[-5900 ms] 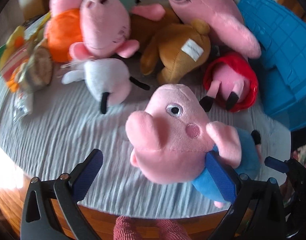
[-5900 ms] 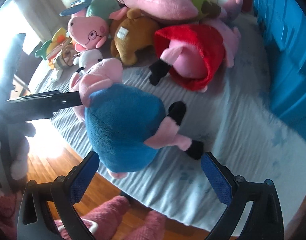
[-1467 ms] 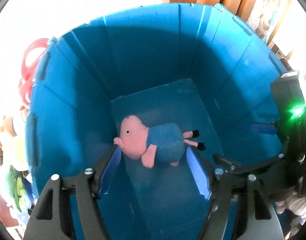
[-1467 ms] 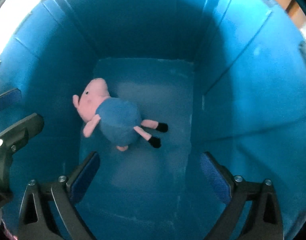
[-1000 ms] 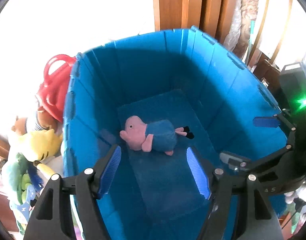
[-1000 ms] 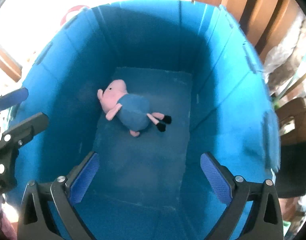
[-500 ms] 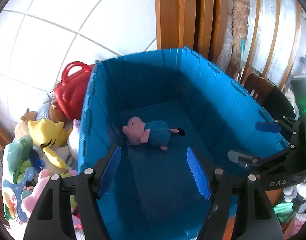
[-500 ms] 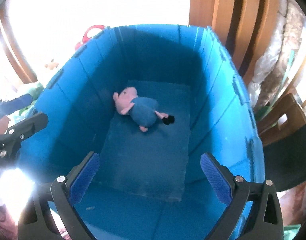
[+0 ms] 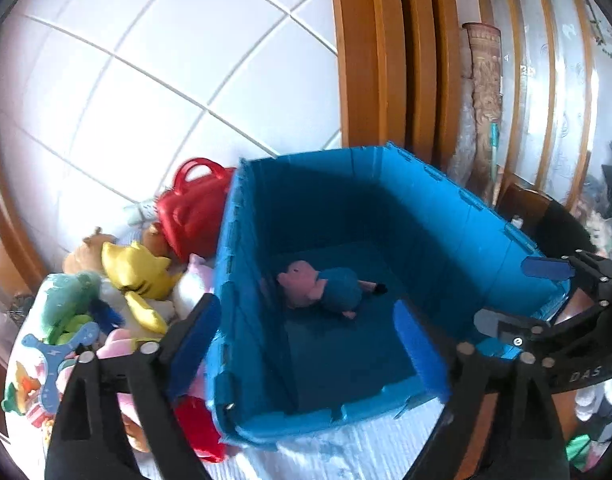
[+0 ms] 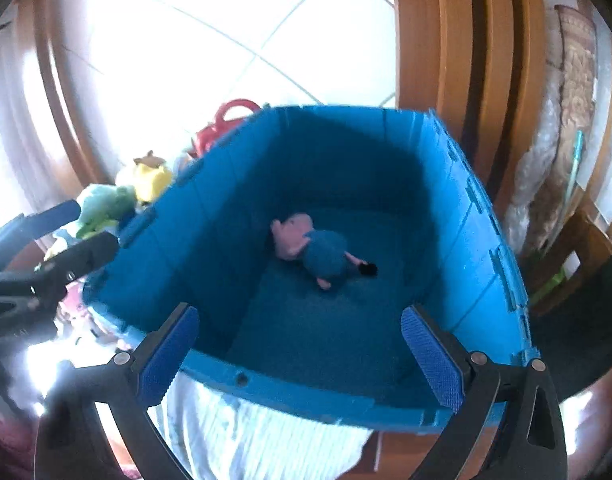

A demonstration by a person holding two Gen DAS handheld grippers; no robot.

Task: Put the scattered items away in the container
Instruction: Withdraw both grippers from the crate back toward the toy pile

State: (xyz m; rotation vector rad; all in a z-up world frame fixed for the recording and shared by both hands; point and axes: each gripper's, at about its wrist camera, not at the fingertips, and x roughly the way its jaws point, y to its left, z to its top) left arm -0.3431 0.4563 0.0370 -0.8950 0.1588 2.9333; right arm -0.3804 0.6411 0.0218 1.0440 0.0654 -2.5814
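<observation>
The left gripper [image 9: 306,340] has just been opening its jaws; they stand wide apart with nothing between them, above the near edge of a blue plastic crate [image 9: 457,240]. The right gripper [image 10: 302,344] is also spread wide and empty, over the same crate's near rim. Inside, on the crate floor, a pink pig plush in a blue shirt [image 9: 325,286] lies on its side, alone. Just outside the crate's left wall sits a pile of soft toys: a yellow plush [image 9: 138,268], a green plush [image 9: 68,296] and a red toy handbag [image 9: 190,208]. The crate rests on a pale striped cloth [image 10: 250,432]. White floor tiles [image 9: 146,80] lie beyond.
</observation>
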